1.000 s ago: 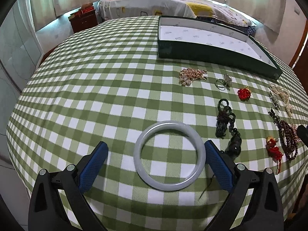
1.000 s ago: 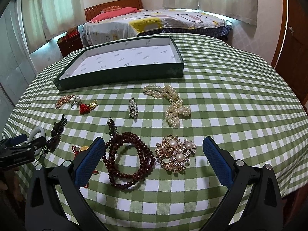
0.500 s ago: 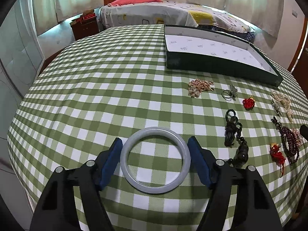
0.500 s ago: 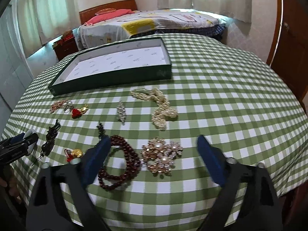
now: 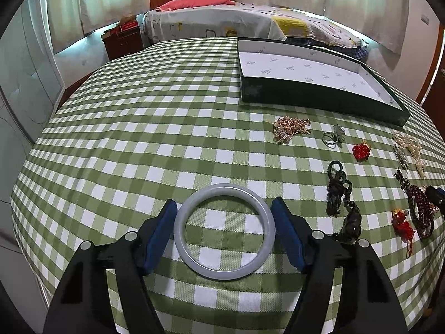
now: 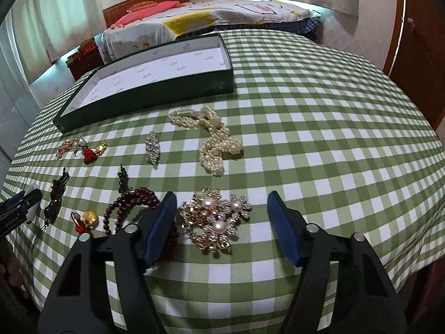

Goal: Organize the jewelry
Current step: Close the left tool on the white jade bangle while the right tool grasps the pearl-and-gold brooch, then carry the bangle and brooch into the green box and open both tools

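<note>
1. The left gripper (image 5: 224, 233) is seen with its jaws closed against the bangle (image 5: 224, 231): the left pad touches the rim, the right pad looks to be touching or a hair off, and which cannot be told. The bangle lies flat between the jaws on the cloth (image 5: 139, 144). A smooth, hard ring held only at two points of its outer rim is judged likely to slip or pivot out if it is lifted fast or tilted.

2. The right gripper (image 6: 221, 222) is seen with its jaws spread, nothing held, and the brooch (image 6: 217, 218) between them, nearer the left jaw. If the jaws are closed from here, an off-centre pinch is likely, and the brooch may be pushed sideways, not gripped.

3. The beads (image 6: 130, 204) lie under and just outside the left jaw of the right gripper. They could be snagged or dragged by that jaw when it closes or rises.

4. Beyond the right jaw of the left gripper lie the dark tassel (image 5: 340, 194) and the red charm (image 5: 402, 224). A low carry toward the tray could sweep through them.

5. Further ahead of the right gripper's jaws lie the pearls (image 6: 214, 139) and the clip (image 6: 153, 147), loose on the cloth; strands may be caught by a low pass.

6. Farthest ahead stands the tray (image 6: 155, 94), still without jewelry in it. Its raised wall could be struck by the bangle if it is not carried high enough, and the grip knocked loose.
</note>
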### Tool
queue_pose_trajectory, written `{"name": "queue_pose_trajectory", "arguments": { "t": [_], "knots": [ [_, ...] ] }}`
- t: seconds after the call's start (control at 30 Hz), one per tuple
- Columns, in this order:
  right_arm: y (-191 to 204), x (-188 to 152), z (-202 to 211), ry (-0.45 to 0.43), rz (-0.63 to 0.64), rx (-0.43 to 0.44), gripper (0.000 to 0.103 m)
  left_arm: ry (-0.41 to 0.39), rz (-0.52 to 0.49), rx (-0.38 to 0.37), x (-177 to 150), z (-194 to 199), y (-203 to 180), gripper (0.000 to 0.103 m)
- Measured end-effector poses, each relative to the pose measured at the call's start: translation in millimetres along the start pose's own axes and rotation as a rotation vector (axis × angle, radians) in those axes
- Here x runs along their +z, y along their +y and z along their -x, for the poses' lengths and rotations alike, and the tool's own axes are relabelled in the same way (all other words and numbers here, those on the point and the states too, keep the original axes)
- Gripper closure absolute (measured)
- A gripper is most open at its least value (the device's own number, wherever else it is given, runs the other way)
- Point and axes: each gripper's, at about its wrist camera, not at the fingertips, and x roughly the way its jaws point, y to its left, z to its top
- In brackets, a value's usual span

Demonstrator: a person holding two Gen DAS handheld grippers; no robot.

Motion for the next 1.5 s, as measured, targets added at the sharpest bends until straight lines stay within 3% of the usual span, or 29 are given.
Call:
{"name": "queue_pose_trajectory", "arguments": {
  "t": [0.17, 0.27, 0.33, 0.4, 0.6, 0.67, 0.87, 1.1, 1.5],
  "knots": [
    [-9, 0, 3, -0.009, -0.019, -0.007, 0.056, -0.001, 0.001, 0.001, 2, 0, 0, 0.035],
    [-13, 0, 4, -0.005, -0.032, -0.005, 0.056, 0.000, 0.001, 0.001, 2, -1, 1, 0.035],
    [-12, 0, 5, 0.000, -0.030, -0.003, 0.054, -0.001, 0.001, 0.002, 1, 0, 0, 0.035],
    [-11, -2, 7, 0.000, -0.039, -0.002, 0.038, -0.002, 0.000, 0.002, 2, 0, 1, 0.035],
    [-10, -8, 9, 0.009, -0.025, -0.017, 0.038, -0.003, 0.003, 0.001, 2, -1, 1, 0.035],
    [-8, -11, 10, 0.007, -0.009, -0.039, 0.042, -0.003, 0.003, 0.001, 2, -1, 2, 0.035],
    [-6, -13, 14, -0.012, 0.016, -0.046, 0.071, -0.003, 0.003, 0.001, 2, -1, 1, 0.035],
    [-6, -11, 16, -0.027, 0.013, -0.030, 0.076, -0.004, 0.003, 0.001, 1, 0, 1, 0.035],
    [-6, -9, 17, -0.035, 0.011, -0.010, 0.077, -0.004, 0.006, 0.000, 2, -1, 2, 0.035]
  ]
}}
